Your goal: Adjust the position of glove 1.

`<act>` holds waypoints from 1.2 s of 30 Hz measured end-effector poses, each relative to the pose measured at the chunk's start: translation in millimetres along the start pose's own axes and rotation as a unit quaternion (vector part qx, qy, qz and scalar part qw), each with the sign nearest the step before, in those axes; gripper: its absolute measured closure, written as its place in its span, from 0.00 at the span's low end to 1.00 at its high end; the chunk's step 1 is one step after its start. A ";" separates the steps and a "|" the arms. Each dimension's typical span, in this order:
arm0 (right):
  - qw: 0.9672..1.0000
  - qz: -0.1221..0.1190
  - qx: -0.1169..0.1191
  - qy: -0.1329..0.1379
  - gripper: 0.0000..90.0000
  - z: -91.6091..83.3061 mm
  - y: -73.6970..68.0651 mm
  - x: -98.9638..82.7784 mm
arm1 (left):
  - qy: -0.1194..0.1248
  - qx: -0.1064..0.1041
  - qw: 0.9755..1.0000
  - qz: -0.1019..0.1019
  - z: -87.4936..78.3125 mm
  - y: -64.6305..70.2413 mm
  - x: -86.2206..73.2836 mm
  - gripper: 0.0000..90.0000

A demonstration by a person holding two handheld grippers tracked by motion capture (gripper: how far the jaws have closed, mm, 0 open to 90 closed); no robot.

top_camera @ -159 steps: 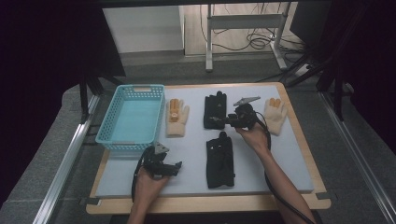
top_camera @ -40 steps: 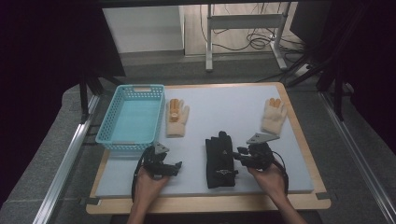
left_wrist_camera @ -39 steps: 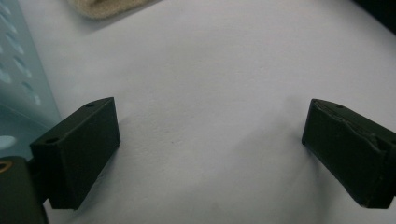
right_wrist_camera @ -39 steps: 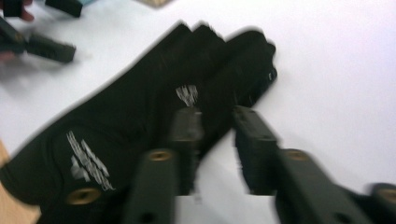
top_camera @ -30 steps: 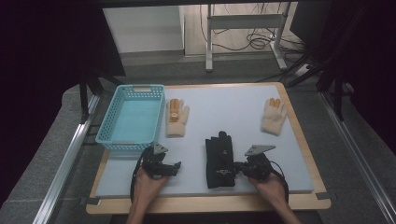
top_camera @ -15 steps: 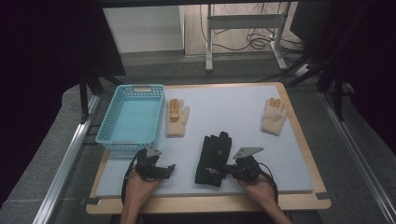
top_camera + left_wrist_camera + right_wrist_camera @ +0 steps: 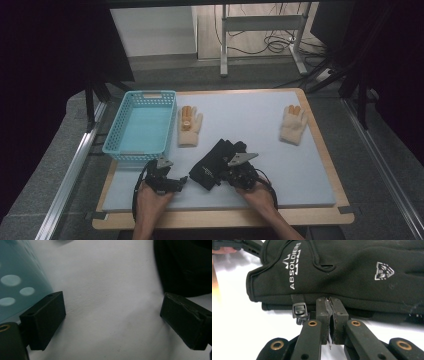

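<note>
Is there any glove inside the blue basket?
No, the blue basket holds nothing in the high view; a cream glove lies on the mat beside it.

Black gloves (image 7: 352,272): soft matt cloth, fine-napped, with white printed lettering and crest, a stitched seam and a small glossy black plastic clip at the cuff. Cream gloves (image 7: 189,125) and (image 7: 293,123): knitted cloth, matt, with orange fingertips. Basket (image 7: 142,125): turquoise plastic, perforated walls, slight sheen. Table (image 7: 260,112): pale grey-blue matt mat, faintly pitted in the left gripper view, framed in light wood. Right gripper (image 7: 331,315): matt black plastic links with brass-coloured rivets, worn rubbery pads. Left gripper (image 7: 113,322): matt black blocks, scuffed edges.
</note>
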State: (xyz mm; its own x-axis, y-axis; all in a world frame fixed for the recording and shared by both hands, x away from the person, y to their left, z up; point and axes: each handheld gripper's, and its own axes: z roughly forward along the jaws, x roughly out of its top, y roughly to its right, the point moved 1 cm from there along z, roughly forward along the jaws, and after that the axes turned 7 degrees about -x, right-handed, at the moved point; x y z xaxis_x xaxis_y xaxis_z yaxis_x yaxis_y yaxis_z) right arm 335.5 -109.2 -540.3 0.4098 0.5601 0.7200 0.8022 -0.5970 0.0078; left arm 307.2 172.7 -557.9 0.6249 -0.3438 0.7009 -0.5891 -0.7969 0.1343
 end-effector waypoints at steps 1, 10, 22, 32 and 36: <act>1.000 0.000 0.000 0.000 0.93 0.0 0.0 0.0 | 0.000 0.000 1.000 0.000 0.1 0.1 0.1 0.07; 0.999 -0.008 -0.035 0.017 0.73 -28.6 15.5 -0.8 | 0.002 -0.004 1.000 -0.003 -0.1 -0.9 -0.3 0.07; 0.989 0.054 -0.139 0.024 0.37 -78.6 83.8 -37.5 | 0.001 -0.004 1.000 -0.003 -0.1 -0.8 -0.2 0.07; 0.977 0.092 -0.190 0.006 0.24 -89.1 118.7 -72.2 | -0.003 -0.025 1.000 -0.003 -4.9 1.1 -0.7 0.05; 0.976 0.099 -0.194 -0.002 0.21 -85.3 121.3 -77.1 | 0.007 -0.044 0.999 0.002 -13.9 6.2 4.3 0.03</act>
State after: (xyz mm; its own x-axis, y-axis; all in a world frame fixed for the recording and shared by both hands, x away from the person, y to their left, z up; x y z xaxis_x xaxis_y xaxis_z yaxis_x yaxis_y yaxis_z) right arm 364.1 -273.8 -535.6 0.5426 0.4140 0.7309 0.4827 -0.8658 0.1320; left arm 299.0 173.2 -544.4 0.6156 -0.3400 0.7110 -0.6353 -0.7480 0.1923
